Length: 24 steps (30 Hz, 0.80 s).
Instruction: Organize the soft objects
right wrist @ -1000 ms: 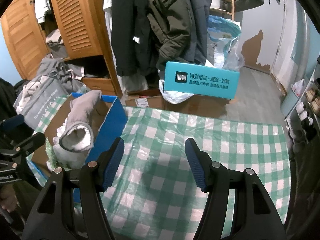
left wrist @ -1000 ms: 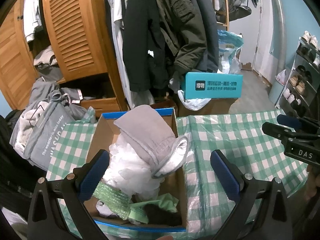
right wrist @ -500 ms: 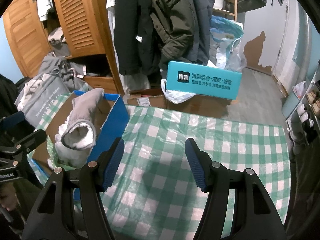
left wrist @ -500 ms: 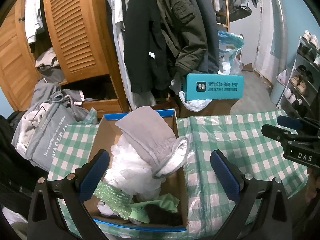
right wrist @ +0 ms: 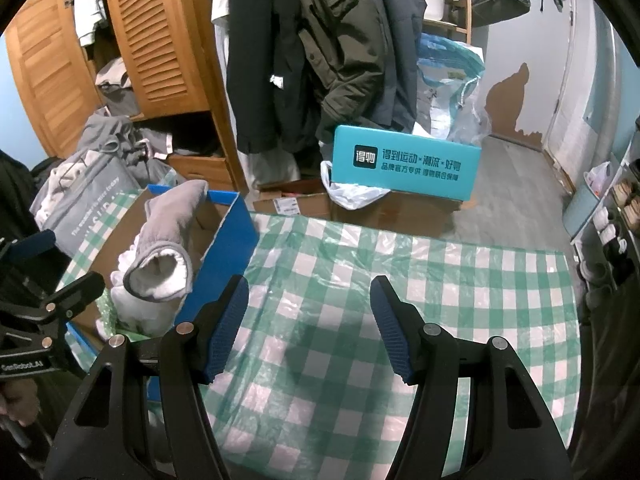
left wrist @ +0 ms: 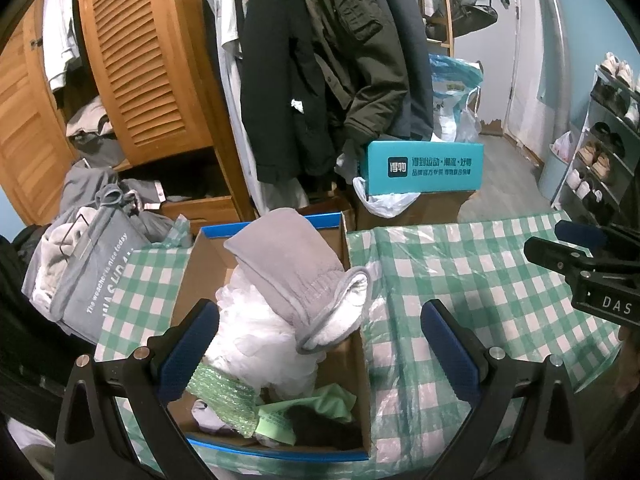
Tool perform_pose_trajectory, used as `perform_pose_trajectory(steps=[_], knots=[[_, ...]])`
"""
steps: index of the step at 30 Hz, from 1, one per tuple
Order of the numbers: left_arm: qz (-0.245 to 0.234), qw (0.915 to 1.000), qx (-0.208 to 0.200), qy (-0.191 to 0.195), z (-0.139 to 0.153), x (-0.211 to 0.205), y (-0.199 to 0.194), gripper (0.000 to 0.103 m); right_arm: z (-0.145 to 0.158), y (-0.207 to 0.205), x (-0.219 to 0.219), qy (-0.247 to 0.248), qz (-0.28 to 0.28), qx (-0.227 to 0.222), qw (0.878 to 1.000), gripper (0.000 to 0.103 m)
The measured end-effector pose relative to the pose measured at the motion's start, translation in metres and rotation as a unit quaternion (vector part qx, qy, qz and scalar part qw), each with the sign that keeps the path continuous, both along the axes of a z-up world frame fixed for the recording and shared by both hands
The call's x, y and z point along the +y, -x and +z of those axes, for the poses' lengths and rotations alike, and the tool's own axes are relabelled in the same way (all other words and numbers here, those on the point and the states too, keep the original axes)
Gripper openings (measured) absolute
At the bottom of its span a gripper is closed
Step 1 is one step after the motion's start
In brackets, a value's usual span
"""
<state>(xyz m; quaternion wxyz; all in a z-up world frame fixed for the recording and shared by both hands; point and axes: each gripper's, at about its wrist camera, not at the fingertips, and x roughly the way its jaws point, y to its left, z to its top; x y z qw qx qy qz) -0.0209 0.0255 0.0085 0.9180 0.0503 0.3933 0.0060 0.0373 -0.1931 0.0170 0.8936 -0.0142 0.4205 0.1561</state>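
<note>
A blue-edged cardboard box (left wrist: 352, 356) sits on the green checked tablecloth (left wrist: 460, 276). In it lie a grey fleece-lined garment (left wrist: 296, 268) on top, a white fluffy piece (left wrist: 256, 344), green bubble wrap (left wrist: 224, 396), a light green cloth (left wrist: 316, 404) and something dark. My left gripper (left wrist: 320, 344) is open and empty, held above the box. My right gripper (right wrist: 308, 320) is open and empty over the bare cloth (right wrist: 400, 280), right of the box (right wrist: 224, 248). The grey garment (right wrist: 168, 236) also shows in the right wrist view.
A teal carton (left wrist: 424, 168) on brown boxes stands beyond the table. Coats (left wrist: 320, 60) hang behind, next to a wooden louvred wardrobe (left wrist: 140, 60). A pile of grey clothes and a bag (left wrist: 88, 256) lies at the left. A shoe rack (left wrist: 604, 148) stands at the right.
Both grippers have risen and drawn back slightly; the view shifted a little. Nothing was taken hold of or let go, and the box's contents have not moved.
</note>
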Motion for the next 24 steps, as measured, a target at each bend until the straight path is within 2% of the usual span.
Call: perform_pose_trajectory(steps=[24], knots=[[-0.006, 0.9999, 0.004, -0.009, -0.003, -0.010, 0.001, 0.102, 0.000, 0.001, -0.001, 0.000, 0.000, 0.000, 1.000, 0.062]])
